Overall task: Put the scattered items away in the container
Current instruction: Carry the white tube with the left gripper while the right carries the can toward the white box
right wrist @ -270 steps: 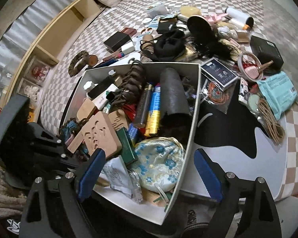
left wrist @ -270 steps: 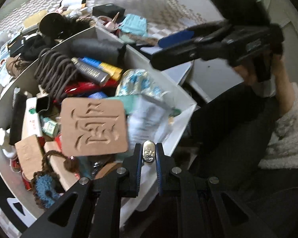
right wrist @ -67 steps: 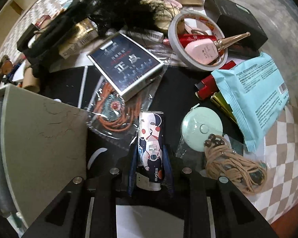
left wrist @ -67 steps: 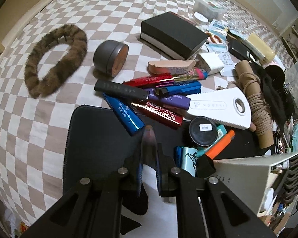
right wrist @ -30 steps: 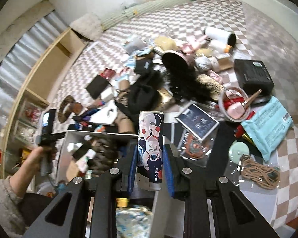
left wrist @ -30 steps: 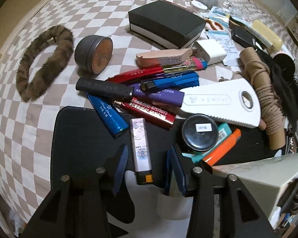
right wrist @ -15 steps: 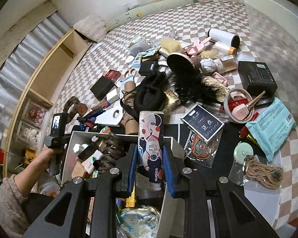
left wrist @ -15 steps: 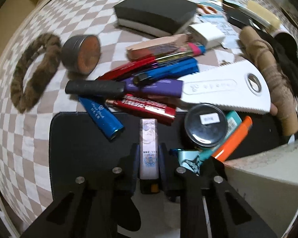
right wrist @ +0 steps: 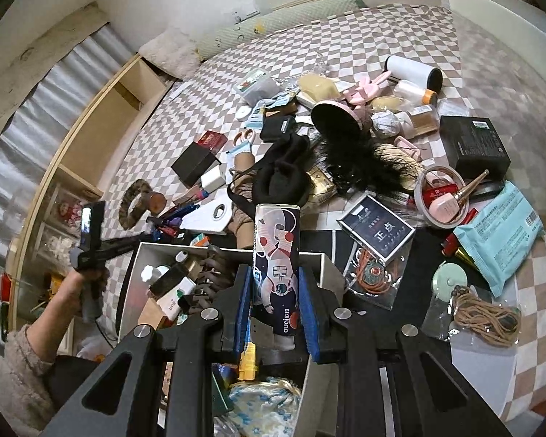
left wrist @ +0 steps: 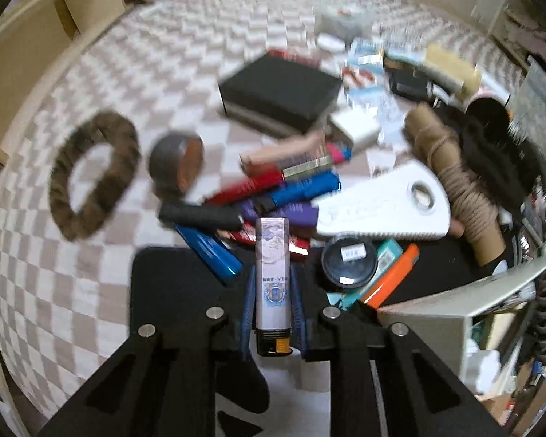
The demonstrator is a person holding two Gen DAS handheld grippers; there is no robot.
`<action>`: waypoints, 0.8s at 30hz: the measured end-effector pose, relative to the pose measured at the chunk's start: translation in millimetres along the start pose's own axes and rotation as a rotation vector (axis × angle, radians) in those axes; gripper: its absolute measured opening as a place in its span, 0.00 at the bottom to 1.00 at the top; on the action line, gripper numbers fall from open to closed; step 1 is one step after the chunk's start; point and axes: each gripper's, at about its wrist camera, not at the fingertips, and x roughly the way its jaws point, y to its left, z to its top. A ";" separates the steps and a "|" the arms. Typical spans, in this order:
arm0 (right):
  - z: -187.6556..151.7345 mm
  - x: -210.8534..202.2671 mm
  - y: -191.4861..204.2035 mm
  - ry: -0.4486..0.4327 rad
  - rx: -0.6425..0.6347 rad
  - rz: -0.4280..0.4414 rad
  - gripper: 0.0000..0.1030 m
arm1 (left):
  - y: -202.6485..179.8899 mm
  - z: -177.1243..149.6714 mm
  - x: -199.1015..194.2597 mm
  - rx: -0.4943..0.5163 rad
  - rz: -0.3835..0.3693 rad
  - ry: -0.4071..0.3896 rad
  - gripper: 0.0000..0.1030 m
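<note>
My left gripper (left wrist: 272, 284) is shut on a slim silvery lighter (left wrist: 272, 247) with an orange-and-black base, held above the black mat (left wrist: 171, 291). The grey container (left wrist: 436, 313) stands to its right, full of items. My right gripper (right wrist: 275, 291) is shut on an astronaut-print lighter (right wrist: 277, 251) and hangs over the container (right wrist: 142, 255), near its right wall. The right wrist view also shows the left gripper (right wrist: 153, 233) at far left, held by a hand (right wrist: 80, 284) in a fluffy sleeve.
Ahead of the left gripper lie a pile of coloured lighters and pens (left wrist: 291, 193), a white scraper (left wrist: 382, 207), a black round tin (left wrist: 349, 260), an orange lighter (left wrist: 393, 276), a twine roll (left wrist: 455, 182), a furry ring (left wrist: 94, 174) and a black box (left wrist: 280, 91). More clutter (right wrist: 382, 167) covers the checkered floor.
The left jaws closed on the silvery lighter that lay on the black mat, then lifted it. The right gripper kept still over the container with its lighter.
</note>
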 end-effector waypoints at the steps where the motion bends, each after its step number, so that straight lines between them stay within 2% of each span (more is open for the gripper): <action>1: 0.0 0.3 1.2 0.001 -0.004 0.000 0.26 | 2.5 3.3 -7.5 -0.011 -0.010 -0.018 0.19; 7: -0.3 2.4 6.2 0.006 -0.018 -0.001 0.26 | 16.1 10.4 -39.5 -0.072 -0.064 -0.097 0.19; 13: -1.9 2.7 13.9 0.009 -0.036 0.008 0.26 | 15.9 5.7 -66.7 -0.073 -0.104 -0.149 0.19; 24: -0.7 18.1 32.9 0.037 -0.075 0.018 0.26 | -24.1 -0.1 -95.2 0.003 -0.230 -0.172 0.19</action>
